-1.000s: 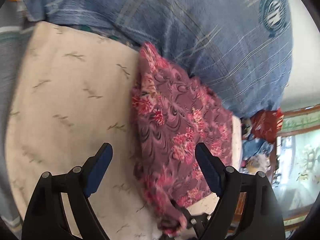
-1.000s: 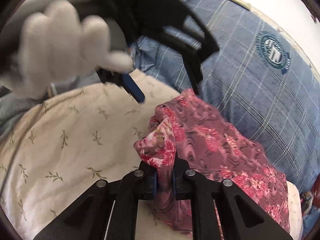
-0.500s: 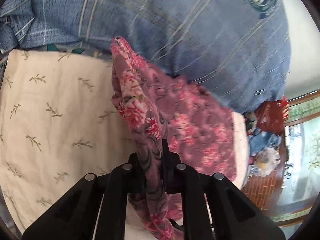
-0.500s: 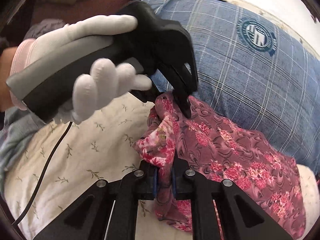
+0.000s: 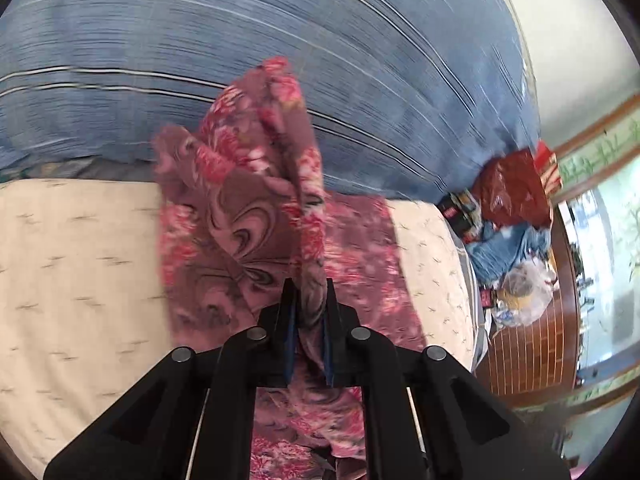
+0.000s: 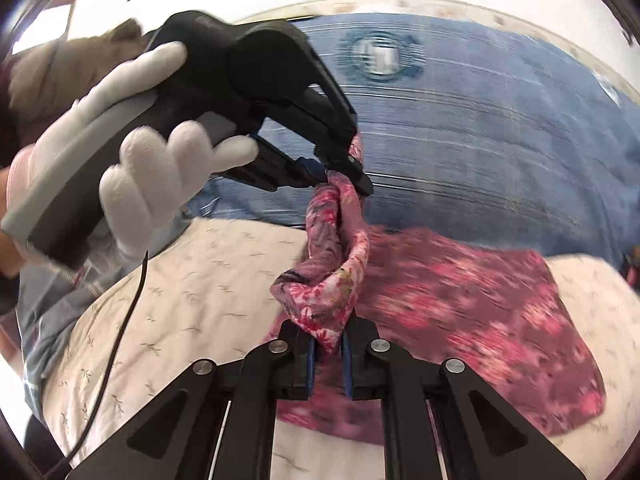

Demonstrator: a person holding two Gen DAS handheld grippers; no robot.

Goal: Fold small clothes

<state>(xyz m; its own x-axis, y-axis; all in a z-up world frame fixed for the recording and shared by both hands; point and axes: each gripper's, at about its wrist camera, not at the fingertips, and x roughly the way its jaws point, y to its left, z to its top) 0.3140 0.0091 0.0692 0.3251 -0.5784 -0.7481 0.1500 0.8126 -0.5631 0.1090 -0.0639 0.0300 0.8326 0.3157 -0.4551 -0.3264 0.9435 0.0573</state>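
A small maroon garment with pink flowers (image 5: 244, 216) lies partly on a cream leaf-print sheet (image 5: 72, 264). My left gripper (image 5: 308, 292) is shut on one bunched edge of it and holds that edge up. My right gripper (image 6: 329, 340) is shut on another bunched edge (image 6: 324, 300). In the right wrist view the left gripper (image 6: 340, 172), held by a white-gloved hand (image 6: 160, 172), lifts the fabric above the sheet, with the cloth strung between the two grippers. The rest of the garment (image 6: 480, 312) trails on the sheet to the right.
A large blue plaid pillow (image 5: 280, 60) lies right behind the garment. Past the bed's right edge are a red bag (image 5: 516, 188), blue cloth and plastic bags on a wooden floor (image 5: 528, 356). A black cable (image 6: 132, 312) hangs from the left gripper.
The left gripper closed on the garment's edge and raised it; both grippers now lift the cloth off the sheet. The views are blurred by motion.
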